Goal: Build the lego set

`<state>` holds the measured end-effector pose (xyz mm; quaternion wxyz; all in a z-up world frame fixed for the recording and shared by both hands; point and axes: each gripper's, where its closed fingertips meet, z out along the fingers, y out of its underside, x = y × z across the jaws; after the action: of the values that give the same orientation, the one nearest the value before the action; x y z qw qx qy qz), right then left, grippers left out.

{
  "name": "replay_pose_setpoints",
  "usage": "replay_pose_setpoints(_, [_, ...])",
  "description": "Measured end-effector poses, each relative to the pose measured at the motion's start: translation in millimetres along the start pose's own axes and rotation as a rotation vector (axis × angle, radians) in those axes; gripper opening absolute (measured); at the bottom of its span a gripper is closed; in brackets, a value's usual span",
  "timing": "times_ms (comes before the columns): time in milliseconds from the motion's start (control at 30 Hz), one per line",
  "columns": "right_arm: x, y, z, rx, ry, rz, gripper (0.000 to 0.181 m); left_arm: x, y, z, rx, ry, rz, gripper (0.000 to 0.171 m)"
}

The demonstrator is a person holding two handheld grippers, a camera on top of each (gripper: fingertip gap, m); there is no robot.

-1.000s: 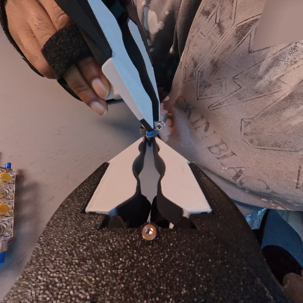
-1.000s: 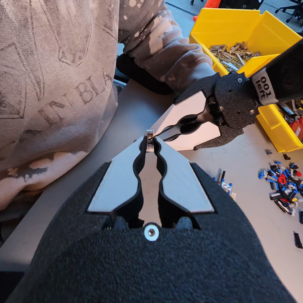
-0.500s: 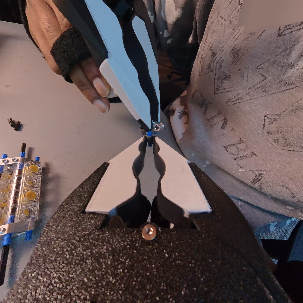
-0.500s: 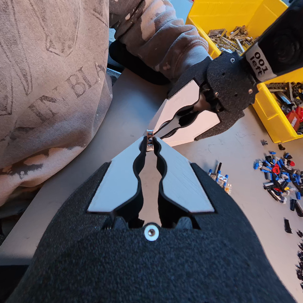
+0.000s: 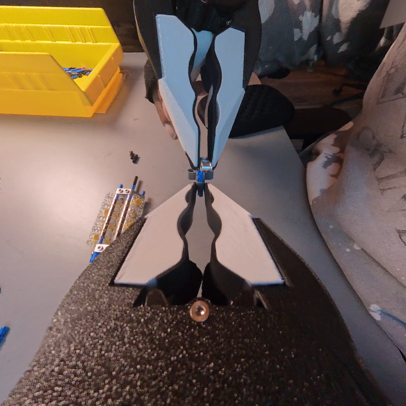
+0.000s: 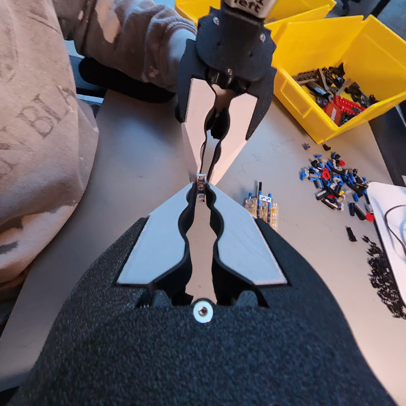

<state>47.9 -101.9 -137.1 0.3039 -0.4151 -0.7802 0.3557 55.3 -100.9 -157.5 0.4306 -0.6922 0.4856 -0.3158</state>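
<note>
Left wrist view: half a second ago the right gripper (image 5: 203, 163) came in slanted from the upper left with the person's shirt filling the right side; now it hangs straight down from the top, tip to tip with the left gripper (image 5: 200, 189). A yellow bin (image 5: 59, 72) has come into sight at upper left, and the clear block (image 5: 118, 217) with yellow dots and blue pins has moved from the left edge to just beside the left gripper's body. The left gripper is narrowed onto a blue pin (image 5: 199, 176), whose long axis runs along the fingers, pointing away toward the right gripper. The pin passes into a small grey piece (image 5: 201, 174) lying crosswise. Above it sits a silvery link (image 5: 206, 165), pinched at the right gripper's tips. All of this is held above the table (image 5: 55, 164).

Right wrist view: the left gripper (image 6: 205, 175), earlier tilted in from the upper right, now points straight down from the top. The right gripper (image 6: 201, 189) is closed narrowly on the silvery link (image 6: 200, 186), whose long axis follows the fingers, its far end meeting the left gripper's tips. The pin is hidden here. To the right lie the clear block (image 6: 262, 206), a heap of small parts (image 6: 336, 178) and a yellow bin (image 6: 342, 72) of pieces.
</note>
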Motion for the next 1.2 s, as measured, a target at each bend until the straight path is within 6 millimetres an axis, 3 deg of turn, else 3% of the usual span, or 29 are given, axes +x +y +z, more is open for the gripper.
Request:
replay_pose_setpoints(533, [11.3, 14.7, 14.3, -0.079, 0.086, 0.027, 0.005, -14.3, 10.7, 2.8, -0.095, -0.154, 0.05, 0.005])
replay_pose_setpoints(1000, [-1.6, 50.2, 40.0, -0.205, 0.006, 0.063, 0.005, -9.2, 55.5, 18.3, -0.357, -0.122, 0.005, 0.005])
replay_pose_setpoints(1200, [-4.4, 56.4, 48.8, -0.164, -0.041, 0.141, 0.005, -8.0, 64.5, 18.1, -0.405, -0.103, -0.025, 0.005])
